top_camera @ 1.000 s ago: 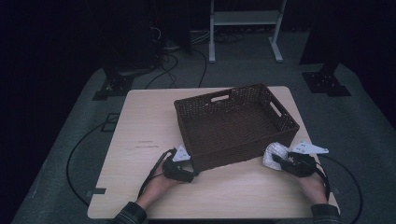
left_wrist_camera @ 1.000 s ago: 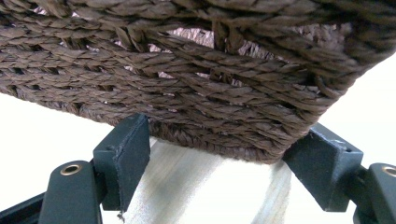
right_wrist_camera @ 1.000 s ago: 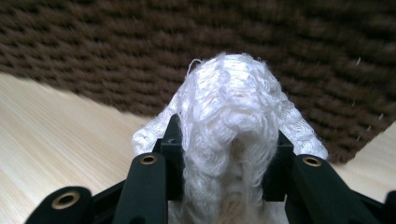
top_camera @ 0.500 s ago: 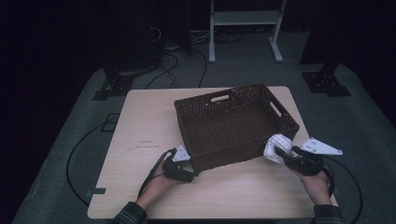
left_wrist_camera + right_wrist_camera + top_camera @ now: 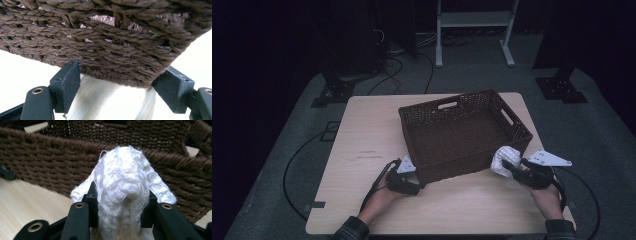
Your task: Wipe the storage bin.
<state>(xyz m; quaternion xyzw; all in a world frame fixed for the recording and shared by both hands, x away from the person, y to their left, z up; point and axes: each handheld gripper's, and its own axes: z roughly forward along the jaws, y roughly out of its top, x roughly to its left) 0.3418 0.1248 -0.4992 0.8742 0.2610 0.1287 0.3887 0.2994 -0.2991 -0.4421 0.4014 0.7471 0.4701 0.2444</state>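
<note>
A dark brown woven basket [image 5: 516,131] stands askew on the wooden table [image 5: 362,130]. My left gripper [image 5: 412,176] is at its near left corner. In the left gripper view the two jaws of my left gripper [image 5: 120,73] stand on either side of that basket corner [image 5: 112,50] and touch it. A white fuzzy cloth [image 5: 503,158] is bunched against the outside of the basket's near right corner, with my right gripper [image 5: 512,167] shut on it. In the right gripper view the white cloth [image 5: 123,177] bulges up out of my right gripper [image 5: 122,195], just before the basket wall [image 5: 37,162].
The basket has handle slots in its far wall [image 5: 447,105] and right wall [image 5: 507,116]. Cables [image 5: 297,170] trail off the table's left side onto the grey floor. A white frame [image 5: 472,20] and dark stands are behind the table.
My right gripper has shifted slightly up the picture with the white cloth, closer to the basket's corner. The left gripper and the basket have stayed put.
</note>
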